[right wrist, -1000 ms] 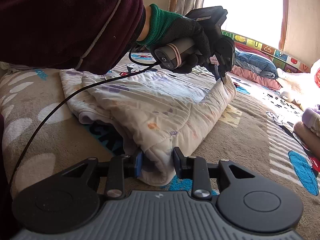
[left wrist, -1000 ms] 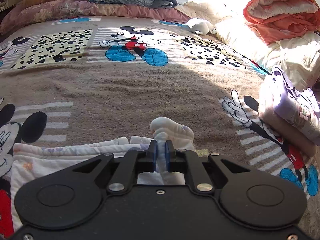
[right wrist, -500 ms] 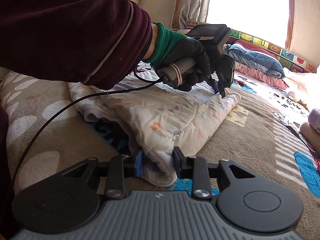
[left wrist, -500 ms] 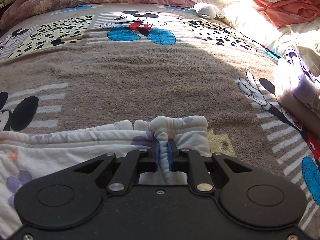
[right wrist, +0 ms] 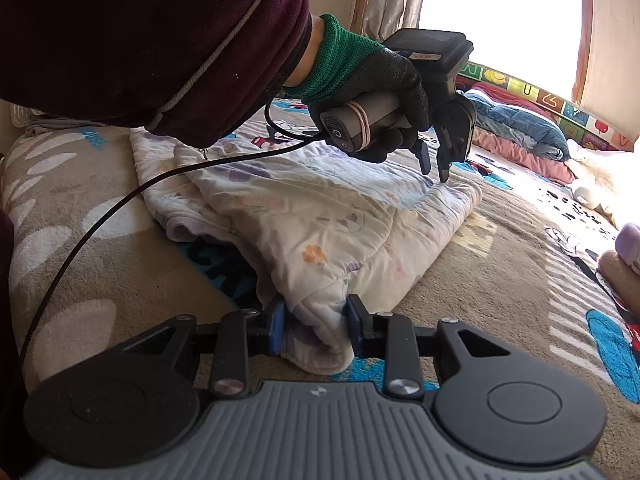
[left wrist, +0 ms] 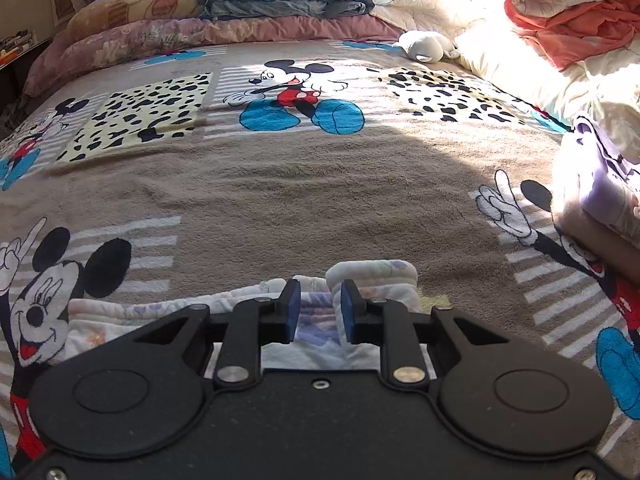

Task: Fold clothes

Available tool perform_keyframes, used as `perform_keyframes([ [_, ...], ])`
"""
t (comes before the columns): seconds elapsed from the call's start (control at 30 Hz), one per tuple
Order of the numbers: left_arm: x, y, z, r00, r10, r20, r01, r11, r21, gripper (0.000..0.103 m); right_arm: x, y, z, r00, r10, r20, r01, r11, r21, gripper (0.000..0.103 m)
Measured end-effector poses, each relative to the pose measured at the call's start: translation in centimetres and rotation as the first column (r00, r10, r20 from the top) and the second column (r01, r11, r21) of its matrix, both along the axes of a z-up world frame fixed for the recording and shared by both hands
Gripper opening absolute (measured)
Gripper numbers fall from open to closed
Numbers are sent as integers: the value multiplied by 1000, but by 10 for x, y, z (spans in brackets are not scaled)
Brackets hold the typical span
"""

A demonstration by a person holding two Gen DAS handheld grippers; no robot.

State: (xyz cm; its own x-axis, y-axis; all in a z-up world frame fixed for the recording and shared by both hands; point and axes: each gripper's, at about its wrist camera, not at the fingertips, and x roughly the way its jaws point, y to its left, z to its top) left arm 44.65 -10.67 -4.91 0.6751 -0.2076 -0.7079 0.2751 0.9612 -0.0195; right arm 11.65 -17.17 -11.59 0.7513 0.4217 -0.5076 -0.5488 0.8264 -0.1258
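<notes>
My left gripper (left wrist: 317, 308) is opening over the folded garment (right wrist: 320, 216) on the bed (left wrist: 304, 200); my right gripper (right wrist: 314, 324) pinches its near corner.

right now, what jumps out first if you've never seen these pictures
The white floral garment lies folded on the cartoon-mouse blanket. The right gripper clamps its near corner, while the left gripper, in a gloved hand, is opening above the far edge. An orange quilt sits far right.
</notes>
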Motion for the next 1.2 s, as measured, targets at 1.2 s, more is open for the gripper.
perform_keyframes([
  [1.2, 12, -23, -10, 1000, -10, 4, 10, 1000, 5, 19, 0, 2, 1, 1000, 13, -7, -13, 1000, -16, 33],
])
